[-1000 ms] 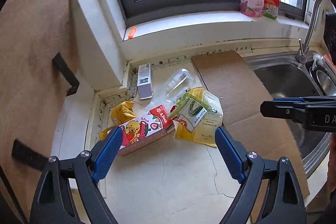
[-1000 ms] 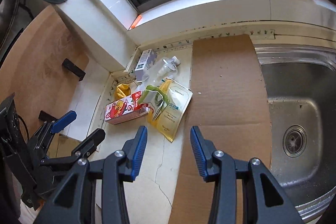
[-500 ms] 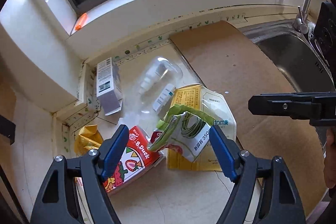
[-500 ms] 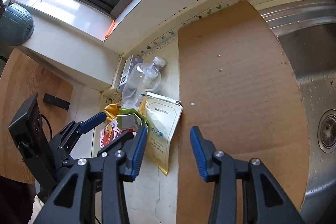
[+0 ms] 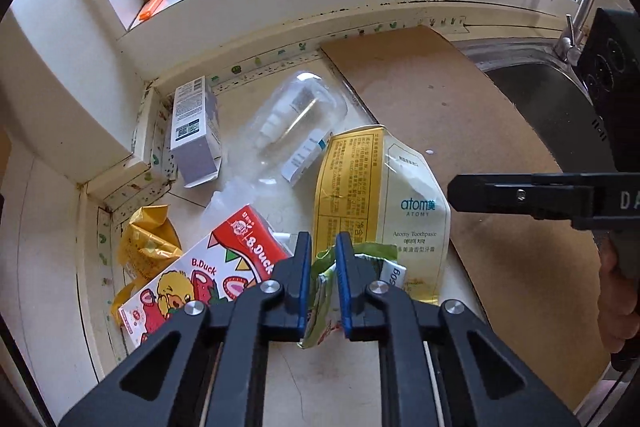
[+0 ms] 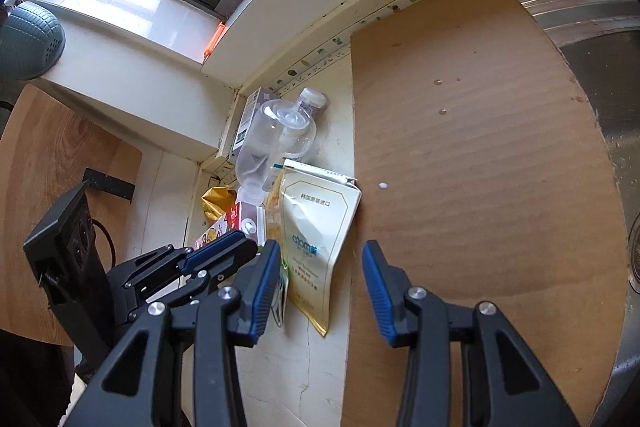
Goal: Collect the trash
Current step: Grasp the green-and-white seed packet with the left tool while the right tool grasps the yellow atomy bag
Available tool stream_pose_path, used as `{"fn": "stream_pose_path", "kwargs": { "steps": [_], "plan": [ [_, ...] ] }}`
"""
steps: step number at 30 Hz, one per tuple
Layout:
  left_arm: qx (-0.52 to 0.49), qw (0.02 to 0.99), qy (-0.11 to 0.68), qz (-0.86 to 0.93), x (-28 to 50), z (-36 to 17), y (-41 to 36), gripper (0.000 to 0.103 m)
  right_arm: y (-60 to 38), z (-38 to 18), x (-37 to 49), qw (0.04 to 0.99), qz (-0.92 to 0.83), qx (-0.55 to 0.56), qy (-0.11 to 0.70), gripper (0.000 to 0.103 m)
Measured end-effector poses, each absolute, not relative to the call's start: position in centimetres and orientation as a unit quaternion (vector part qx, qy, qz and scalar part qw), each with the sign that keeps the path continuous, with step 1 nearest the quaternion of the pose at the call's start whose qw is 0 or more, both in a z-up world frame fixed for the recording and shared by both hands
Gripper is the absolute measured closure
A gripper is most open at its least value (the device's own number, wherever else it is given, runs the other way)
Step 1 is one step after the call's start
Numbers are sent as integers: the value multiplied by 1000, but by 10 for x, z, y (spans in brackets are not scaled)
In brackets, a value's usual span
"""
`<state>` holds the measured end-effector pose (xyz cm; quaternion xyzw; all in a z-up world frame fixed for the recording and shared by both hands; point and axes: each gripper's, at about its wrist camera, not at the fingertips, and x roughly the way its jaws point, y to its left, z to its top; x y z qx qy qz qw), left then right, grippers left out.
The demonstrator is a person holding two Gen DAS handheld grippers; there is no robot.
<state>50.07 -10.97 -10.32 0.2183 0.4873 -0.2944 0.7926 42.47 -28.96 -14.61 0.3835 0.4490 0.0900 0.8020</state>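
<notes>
Green crumpled wrapper (image 5: 320, 281) sits pinched between the blue pads of the left claw (image 5: 322, 259), jaws clamped together on it, at the near edge of the trash pile on the surface (image 5: 320, 387).

Right claw (image 6: 320, 267) hangs with its jaws apart and nothing between them, over the seam between the surface and the cardboard sheet (image 6: 480, 167); the Atomy pouch (image 6: 316, 239) lies just ahead of its left finger.

Risks, as I judge them:
- Grip is on thin crinkled film only. It could tear or slide out on lift.
- Wrapper rests on the pouch and touches the B.Duck carton (image 5: 192, 279); a lift may drag either along or scatter the pile.
- Right claw is close to the left one; they could bump if both go for the pouch.

Count, left to right of the left claw: one yellow foil wrapper (image 5: 146, 247), one B.Duck carton, one small grey box (image 5: 194, 131), one clear bottle (image 5: 296, 123), one green wrapper, one pouch. Six pieces in all. Two claws, one cardboard sheet.
</notes>
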Motion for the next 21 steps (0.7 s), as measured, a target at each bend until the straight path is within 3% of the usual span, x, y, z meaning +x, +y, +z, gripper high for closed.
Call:
{"fn": "stream_pose_path", "kwargs": {
  "steps": [5, 13, 15, 21],
  "plan": [
    [205, 792, 494, -293, 485, -98, -92, 93, -278, -151, 430, 797, 98, 387, 454, 60],
    [164, 791, 517, -282, 478, -106, -67, 72, -258, -156, 434, 797, 107, 377, 460, 60],
    [155, 791, 522, -279, 478, -110, -63, 61, -257, -157, 433, 799, 107, 375, 457, 60],
    [128, 785, 536, -281, 492, -121, -60, 59, -256, -160, 436, 799, 114, 375, 456, 60]
  ]
}}
